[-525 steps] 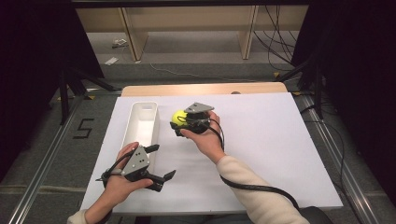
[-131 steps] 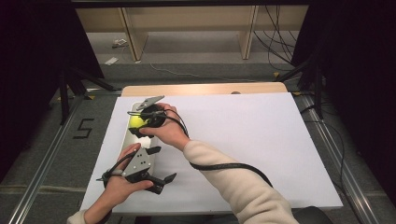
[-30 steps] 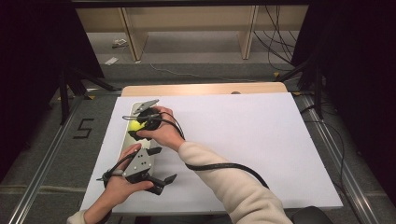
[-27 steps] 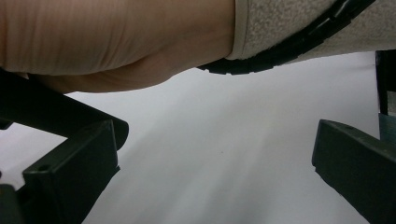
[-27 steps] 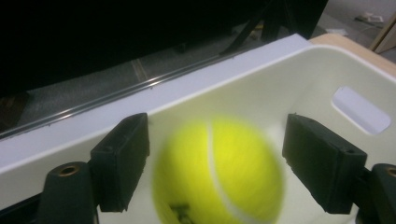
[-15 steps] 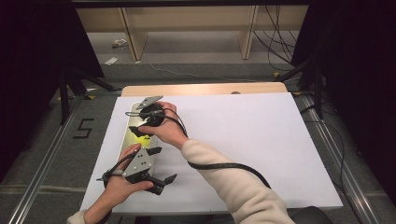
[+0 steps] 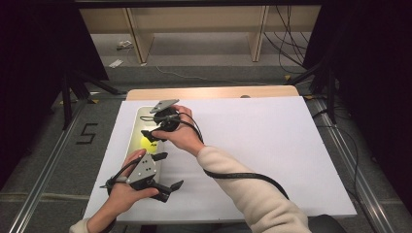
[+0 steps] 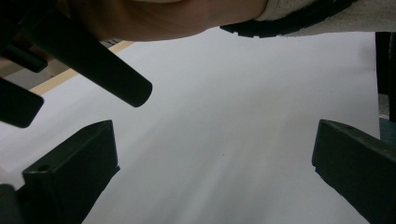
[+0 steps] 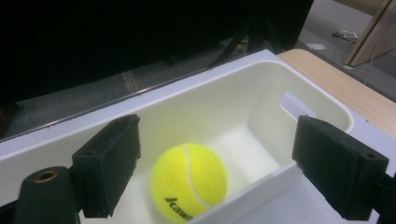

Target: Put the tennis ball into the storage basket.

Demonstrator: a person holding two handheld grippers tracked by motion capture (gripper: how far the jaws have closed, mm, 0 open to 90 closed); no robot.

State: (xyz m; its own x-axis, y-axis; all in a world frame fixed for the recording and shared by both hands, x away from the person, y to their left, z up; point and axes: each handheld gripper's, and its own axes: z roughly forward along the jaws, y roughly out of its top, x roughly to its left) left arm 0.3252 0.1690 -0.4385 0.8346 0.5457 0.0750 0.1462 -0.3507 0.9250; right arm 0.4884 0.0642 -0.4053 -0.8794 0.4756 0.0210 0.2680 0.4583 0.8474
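Observation:
A yellow tennis ball (image 7: 145, 141) lies inside the long white bin (image 7: 138, 116) at the left of the white table. In the right gripper view the ball (image 9: 189, 179) rests on the bin's floor, near the low front wall (image 9: 252, 186). My right gripper (image 7: 151, 137) hangs just above the bin, tilted down at the ball. Its jaws have just been opening and now stand open (image 9: 223, 163), the pads clear of the ball below. My left gripper (image 7: 169, 171) sits near the front left of the table, open, with bare white sheet between its jaws (image 8: 215, 172).
The white sheet (image 7: 262, 145) stretches wide to the right of the bin. A wooden strip (image 7: 214, 92) runs along the table's far edge. The right forearm and its cable (image 7: 233, 174) cross in front of the left gripper. Metal rails and dark stands flank the table.
One second ago the right gripper held the ball above the bin. The ball has since dropped into the bin, and the gripper has drawn slightly back and up. The left hand has stayed put.

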